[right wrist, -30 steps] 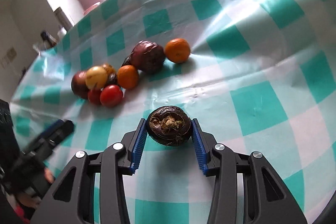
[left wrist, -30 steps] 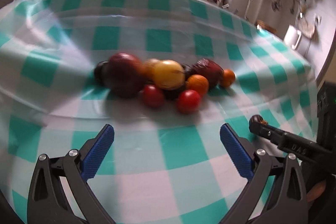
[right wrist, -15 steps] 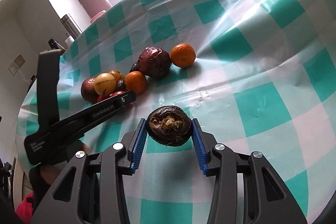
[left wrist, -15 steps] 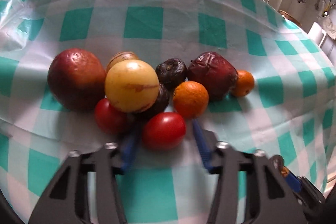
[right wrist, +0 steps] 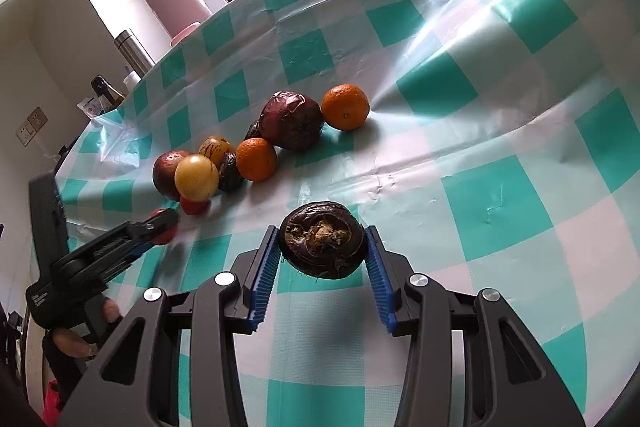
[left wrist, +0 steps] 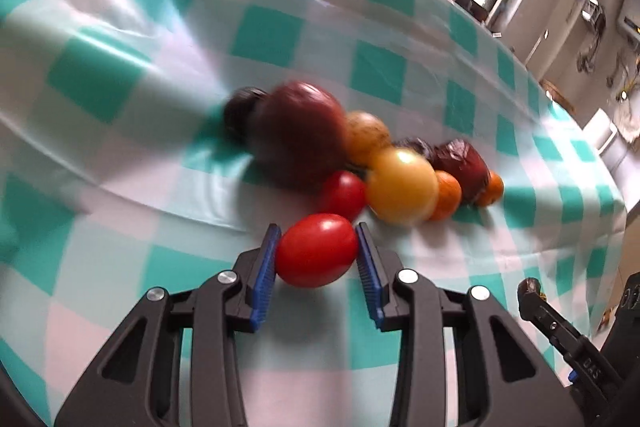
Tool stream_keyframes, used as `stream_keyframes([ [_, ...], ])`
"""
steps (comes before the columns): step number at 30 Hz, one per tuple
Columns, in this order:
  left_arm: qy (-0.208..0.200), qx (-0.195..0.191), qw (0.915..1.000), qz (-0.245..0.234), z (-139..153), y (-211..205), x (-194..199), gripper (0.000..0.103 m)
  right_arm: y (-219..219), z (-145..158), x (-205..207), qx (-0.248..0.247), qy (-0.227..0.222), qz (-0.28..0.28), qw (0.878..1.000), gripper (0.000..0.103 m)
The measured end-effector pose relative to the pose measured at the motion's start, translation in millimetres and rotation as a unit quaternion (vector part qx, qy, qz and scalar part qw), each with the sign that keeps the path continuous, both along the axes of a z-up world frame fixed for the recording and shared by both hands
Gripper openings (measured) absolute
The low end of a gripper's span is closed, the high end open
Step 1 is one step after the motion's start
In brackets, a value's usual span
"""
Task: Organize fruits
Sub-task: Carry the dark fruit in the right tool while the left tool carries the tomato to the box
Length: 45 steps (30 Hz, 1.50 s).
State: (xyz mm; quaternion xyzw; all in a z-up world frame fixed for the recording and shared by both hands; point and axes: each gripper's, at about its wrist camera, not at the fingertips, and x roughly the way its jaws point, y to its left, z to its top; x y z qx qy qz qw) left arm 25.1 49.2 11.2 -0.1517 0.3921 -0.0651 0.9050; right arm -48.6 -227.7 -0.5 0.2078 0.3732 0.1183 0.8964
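A: Where the left wrist looks out, what shows?
B: The left gripper (left wrist: 317,255) clamps a red tomato (left wrist: 316,250), just clear of the fruit pile (left wrist: 360,155) on the checked tablecloth (left wrist: 120,75).
A: And the right wrist?
B: The right gripper (right wrist: 323,250) grips a dark wrinkled fruit (right wrist: 322,238), near that pile.

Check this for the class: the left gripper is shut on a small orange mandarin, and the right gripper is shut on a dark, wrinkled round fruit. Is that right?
Not quite. In the left wrist view, the left gripper is shut on a glossy red oval tomato, not a mandarin. The rest holds: the right gripper is shut on the dark, wrinkled round fruit.
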Motion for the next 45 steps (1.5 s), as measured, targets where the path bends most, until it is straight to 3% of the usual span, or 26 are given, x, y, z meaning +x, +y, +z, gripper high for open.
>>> stream_keyframes([
  [4, -0.003, 0.014, 0.9999, -0.008, -0.7, -2.0, -8.1, 0.038, -0.1, -0.3, -0.3, -0.001, 0.001, -0.001, 1.0, 0.043],
  [10, -0.002, 0.042, 0.997, -0.065, -2.9, -25.8, -13.3, 0.038, 1.7, -2.1, 1.2, -0.008, 0.008, 0.0, 1.0, 0.043],
  [17, 0.018, 0.054, 0.9971, -0.051, -8.6, -28.8, -7.2, 0.038, 8.1, -4.7, 3.5, -0.028, 0.021, 0.003, 0.999, 0.043],
  [22, 0.015, 0.046, 0.9977, -0.047, -8.0, -26.8, -7.0, 0.038, 9.4, -3.1, 0.6, -0.04, 0.02, -0.019, 0.999, 0.043],
  [25, 0.012, 0.042, 0.998, -0.045, -7.2, -25.3, -7.8, 0.038, 15.2, -0.7, -7.5, -0.003, 0.011, -0.055, 0.998, 0.043],
  [30, -0.001, 0.033, 0.9988, -0.037, -4.3, -20.9, -12.4, 0.038, 50.7, 2.7, 2.2, -0.046, 0.009, -0.05, 0.998, 0.043],
  [33, -0.003, 0.034, 0.9986, -0.041, -3.7, -21.7, -13.9, 0.038, 54.7, 12.9, 0.8, -0.034, -0.023, -0.048, 0.998, 0.043],
  [39, -0.006, 0.032, 0.9985, -0.044, -2.2, -21.9, -18.0, 0.038, 45.6, 22.8, -15.9, -0.027, -0.038, -0.038, 0.998, 0.043],
  [45, -0.036, 0.016, 0.997, -0.066, 4.7, -25.3, -36.0, 0.038, 15.9, 21.5, -42.9, -0.01, -0.045, -0.054, 0.998, 0.043],
])
